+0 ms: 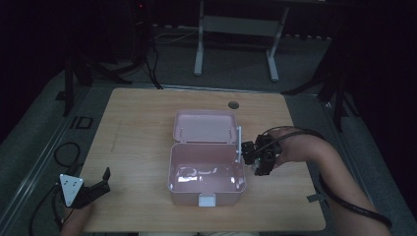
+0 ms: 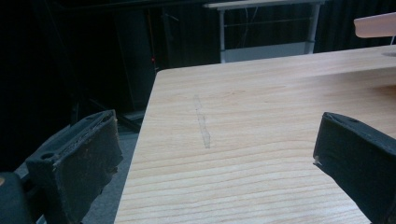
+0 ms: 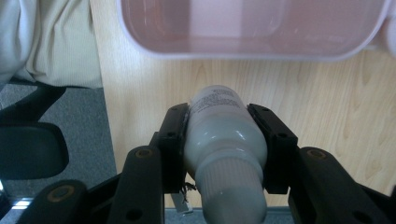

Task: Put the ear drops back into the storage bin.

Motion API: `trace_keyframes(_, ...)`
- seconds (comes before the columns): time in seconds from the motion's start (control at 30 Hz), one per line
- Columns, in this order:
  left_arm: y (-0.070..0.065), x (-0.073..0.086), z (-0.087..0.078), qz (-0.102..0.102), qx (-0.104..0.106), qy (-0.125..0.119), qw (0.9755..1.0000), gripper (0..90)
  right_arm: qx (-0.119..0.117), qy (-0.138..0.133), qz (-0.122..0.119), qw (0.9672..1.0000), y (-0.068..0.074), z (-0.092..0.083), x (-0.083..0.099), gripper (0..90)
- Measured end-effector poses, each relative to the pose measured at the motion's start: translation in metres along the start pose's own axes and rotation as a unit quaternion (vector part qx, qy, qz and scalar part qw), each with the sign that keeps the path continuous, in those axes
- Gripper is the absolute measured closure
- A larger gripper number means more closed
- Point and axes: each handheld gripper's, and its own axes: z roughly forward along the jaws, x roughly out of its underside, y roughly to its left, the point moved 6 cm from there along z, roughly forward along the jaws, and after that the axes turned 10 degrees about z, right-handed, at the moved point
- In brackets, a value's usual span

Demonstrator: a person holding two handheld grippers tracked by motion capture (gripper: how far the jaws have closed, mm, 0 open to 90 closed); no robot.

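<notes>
**Right gripper clamped on white bottle beside open pink box**

Your right gripper [image 1: 259,156] sits above the tabletop [image 1: 137,142] just off the right side of the pink box [image 1: 206,179], toward the right edge. In the right gripper view its jaws are closed against both sides of a white bottle [image 3: 224,140], which lies lengthwise between them with its ribbed cap nearest the camera and its printed base pointing at the box wall [image 3: 252,51]. The bottle is held clear of the box, outside its rim.

The pink box stands near the middle of the tabletop, closer to the near edge, with its lid [image 1: 205,126] swung back flat toward the far edge. A white latch tab is on its near wall.

Your left gripper [image 1: 101,183] rests at the near left corner of the tabletop, well apart from the box. Its jaws stand wide apart with nothing between them; bare wood shows in the gap in the left gripper view.
</notes>
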Motion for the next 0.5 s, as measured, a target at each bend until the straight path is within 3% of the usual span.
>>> trace_keyframes(0.5,0.001,0.0,0.0,-0.002,0.001,0.0,1.0,1.0,-0.003,-0.002,-0.037,0.9993,0.002,0.003,-0.046,59.8)
